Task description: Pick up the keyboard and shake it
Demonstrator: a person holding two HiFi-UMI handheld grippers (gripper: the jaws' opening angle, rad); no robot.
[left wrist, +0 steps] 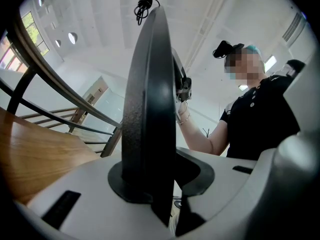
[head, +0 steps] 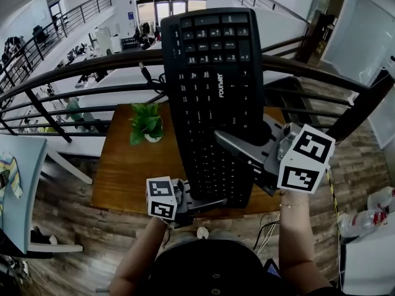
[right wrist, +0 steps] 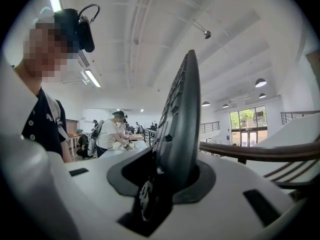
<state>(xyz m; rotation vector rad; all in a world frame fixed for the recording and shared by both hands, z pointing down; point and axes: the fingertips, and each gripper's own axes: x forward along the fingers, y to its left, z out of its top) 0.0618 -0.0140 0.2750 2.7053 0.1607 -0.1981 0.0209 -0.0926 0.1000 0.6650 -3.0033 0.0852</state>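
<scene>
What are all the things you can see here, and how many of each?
black plastic keyboard: one, black, held up in the air over the table
brown wooden table: one, brown, below the keyboard
small green potted plant: one, green in a white pot, on the table, left of the keyboard
dark metal railing: one, dark, behind the table
left tongs: one, grey, shut on the keyboard's near end
right tongs: one, grey, shut on the keyboard's right side
</scene>
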